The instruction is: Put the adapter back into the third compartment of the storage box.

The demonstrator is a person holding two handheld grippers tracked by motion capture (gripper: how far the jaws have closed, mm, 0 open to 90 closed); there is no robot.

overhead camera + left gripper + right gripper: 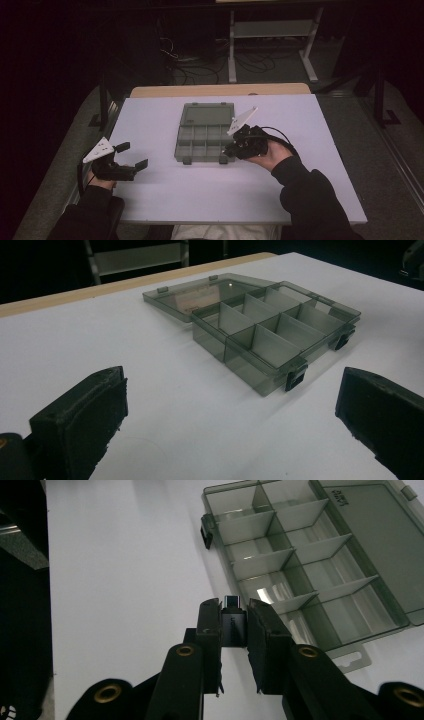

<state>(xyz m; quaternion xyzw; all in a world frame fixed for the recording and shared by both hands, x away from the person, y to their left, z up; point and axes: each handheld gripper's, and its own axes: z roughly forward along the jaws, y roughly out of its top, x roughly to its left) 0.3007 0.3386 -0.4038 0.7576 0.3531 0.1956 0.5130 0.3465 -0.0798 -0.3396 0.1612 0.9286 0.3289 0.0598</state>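
A small black adapter [233, 622] was held clamped in the right tool [234, 611] beside the open organiser box [205, 132] at mid-surface, placement into a compartment being judged next, while the left tool [134, 156] was held apart near the left edge.

Two black jaws rise from the bottom corners, set wide apart with bare white bench [165, 405] between them; they belong to the left gripper [230, 410], which holds nothing. Beyond them lies a smoky translucent compartment box [270, 335], open, its lid [200, 295] laid back flat on the bench toward the far side. Thin dividers split the tray into two rows of compartments, all appearing empty. Two dark latches [296, 376] hang at the near edge of the tray. A strip of pale wood [65, 296] edges the white surface at the far side, with a metal frame [135, 257] in the dark beyond.
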